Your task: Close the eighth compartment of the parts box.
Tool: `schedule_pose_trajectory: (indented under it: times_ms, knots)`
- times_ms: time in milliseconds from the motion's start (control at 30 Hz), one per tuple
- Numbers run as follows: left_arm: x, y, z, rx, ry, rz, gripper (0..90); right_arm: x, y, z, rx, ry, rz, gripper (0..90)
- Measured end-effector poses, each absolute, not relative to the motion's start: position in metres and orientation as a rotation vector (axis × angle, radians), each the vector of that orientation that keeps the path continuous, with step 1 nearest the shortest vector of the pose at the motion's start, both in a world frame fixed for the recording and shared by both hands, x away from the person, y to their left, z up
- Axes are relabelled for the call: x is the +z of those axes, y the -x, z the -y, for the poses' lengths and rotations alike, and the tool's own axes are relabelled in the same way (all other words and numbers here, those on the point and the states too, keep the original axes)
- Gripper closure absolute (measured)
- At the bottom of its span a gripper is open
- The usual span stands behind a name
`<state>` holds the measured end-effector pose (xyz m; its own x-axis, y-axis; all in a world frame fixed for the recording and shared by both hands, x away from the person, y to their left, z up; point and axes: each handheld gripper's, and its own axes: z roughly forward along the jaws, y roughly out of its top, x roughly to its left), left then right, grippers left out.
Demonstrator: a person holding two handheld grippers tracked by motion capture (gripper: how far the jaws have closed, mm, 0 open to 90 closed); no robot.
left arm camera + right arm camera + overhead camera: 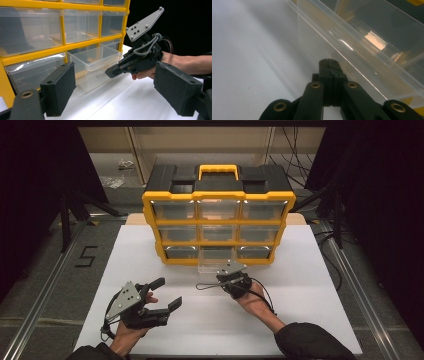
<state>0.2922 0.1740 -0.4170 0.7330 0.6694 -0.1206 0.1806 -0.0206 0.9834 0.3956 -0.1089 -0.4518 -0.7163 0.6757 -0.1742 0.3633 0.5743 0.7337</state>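
A yellow and black organizer (pixel 218 221) with clear drawers stands at the back of the white board. Its bottom middle drawer (pixel 212 266) is pulled out toward me, and I see nothing inside it. My right gripper (pixel 222 278) is shut with nothing between its jaws. In the right gripper view its tip (pixel 329 65) sits right at the drawer's clear front wall (pixel 332 42); I cannot tell whether they touch. The left gripper view shows that shut gripper (pixel 113 72) beside the pulled-out drawer (pixel 96 62). My left gripper (pixel 166 293) hovers open at the near left, holding nothing, both pads (pixel 60 87) apart.
The white board (pixel 310 285) has bare room in front of and to both sides of the organizer (pixel 32 53). Metal rails (pixel 47 280) run along the floor on either side. Black curtains stand at left and right.
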Motion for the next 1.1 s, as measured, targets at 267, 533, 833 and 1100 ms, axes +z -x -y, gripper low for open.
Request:
schedule_pose_trajectory:
  times_ms: [267, 533, 833, 1100]
  knots:
    - [-0.417, -0.292, -0.174, 0.446, -1.575, -0.709, 17.3, -0.453, -0.398, 0.107, 0.953, -0.829, -2.360, 90.0]
    - [-0.417, -0.292, -0.174, 0.447, -1.577, -0.708, 17.3, -0.454, -0.402, 0.106, 0.950, -0.837, -2.347, 90.0]
    - [-0.417, -0.292, -0.174, 0.448, -1.576, -0.708, 17.3, -0.454, -0.405, 0.105, 0.950, -0.842, -2.339, 90.0]
    - [-0.417, -0.292, -0.174, 0.447, -1.578, -0.709, 17.3, -0.455, -0.408, 0.105, 0.949, -0.849, -2.327, 90.0]
